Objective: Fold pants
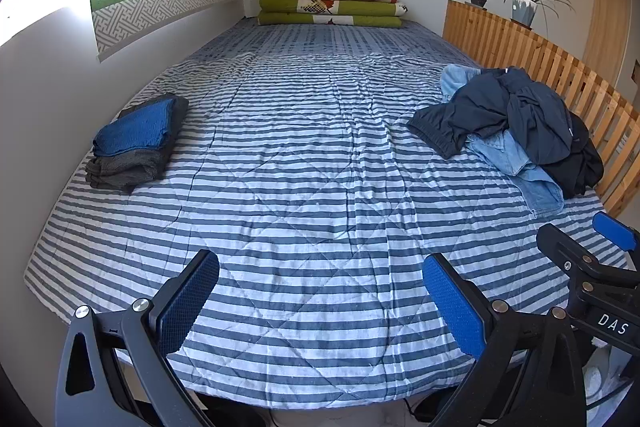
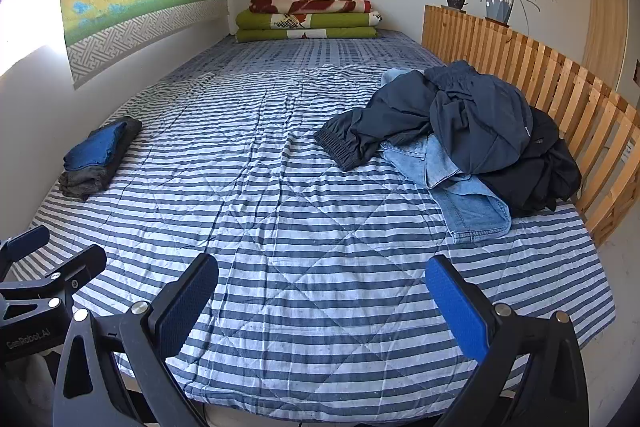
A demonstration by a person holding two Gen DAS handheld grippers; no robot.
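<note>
A heap of unfolded clothes lies at the right of the bed: dark navy pants (image 1: 496, 111) (image 2: 460, 119) on top, light blue jeans (image 1: 520, 163) (image 2: 460, 187) beneath, a black garment (image 2: 540, 167) against the rail. At the left edge sits a folded stack, a blue piece (image 1: 132, 129) (image 2: 94, 147) on grey ones (image 1: 124, 167) (image 2: 86, 179). My left gripper (image 1: 320, 303) hovers open over the bed's near edge, nothing between its fingers. My right gripper (image 2: 322, 303) is likewise open and empty, well short of the heap.
A striped quilt (image 1: 300, 187) (image 2: 300, 207) covers the bed. Folded blankets (image 1: 332, 3) (image 2: 308, 15) are stacked at the far end. A wooden slatted rail (image 1: 560, 67) (image 2: 560, 79) with a vase and potted plant borders the right; a wall with a hanging is on the left.
</note>
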